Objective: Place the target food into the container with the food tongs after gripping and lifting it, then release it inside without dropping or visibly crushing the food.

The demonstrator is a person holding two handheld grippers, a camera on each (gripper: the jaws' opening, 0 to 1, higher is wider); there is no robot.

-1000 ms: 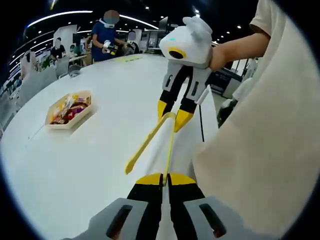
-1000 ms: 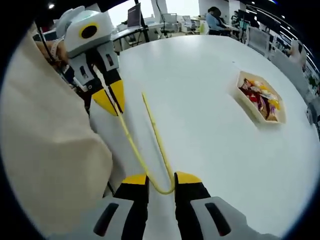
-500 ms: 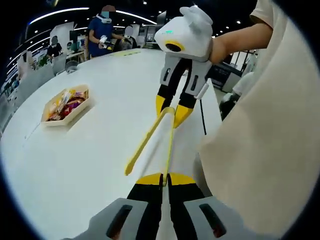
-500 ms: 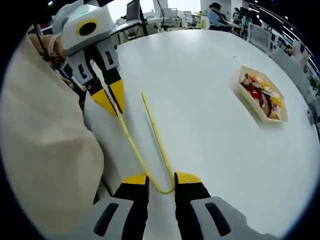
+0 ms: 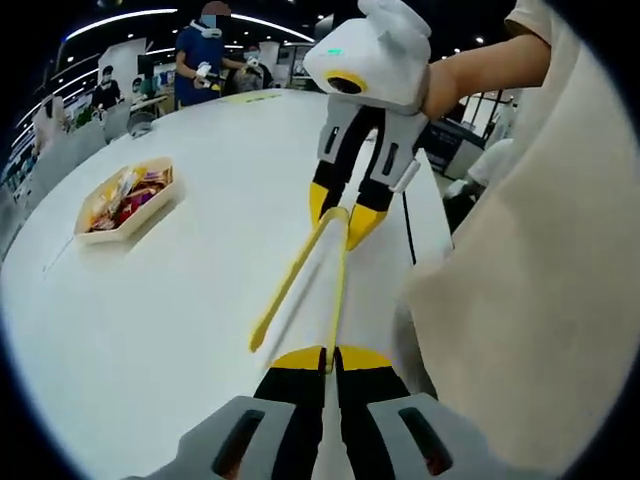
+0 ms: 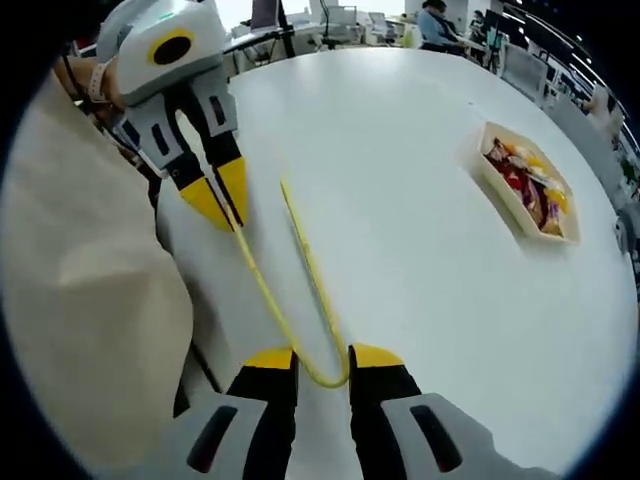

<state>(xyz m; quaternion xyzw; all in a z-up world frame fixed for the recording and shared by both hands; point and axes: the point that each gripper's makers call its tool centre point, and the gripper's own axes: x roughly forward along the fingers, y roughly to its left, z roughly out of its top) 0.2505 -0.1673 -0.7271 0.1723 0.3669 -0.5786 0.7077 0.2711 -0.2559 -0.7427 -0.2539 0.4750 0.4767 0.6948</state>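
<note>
- i'm looking across the white table point(image 5: 180, 300); in the left gripper view it is running from the lower left up to the top centre, bare where the tongs hang over it.
- the container point(image 5: 122, 200) of mixed food point(image 5: 128, 192) is sitting in the upper left of the left gripper view and in the upper right of the right gripper view point(image 6: 528, 185), well apart from both grippers. i cannot tell which piece is the target.
- the yellow food tongs point(image 6: 295, 290) are stretching between the two grippers, long axis running from the bottom centre up to the upper left in the right gripper view. their free arm is pointing up the frame, not at the container.
- the right gripper point(image 6: 322, 362) is holding the looped end of the tongs, jaws closed onto it with the bend between them.
- the left gripper point(image 5: 328, 356) is pinching one tong arm near its tip, jaws all but together.
- i judge the coming move turns on swinging the tong tips round towards the container; in the right gripper view it lies to the right of the jaws.
</note>
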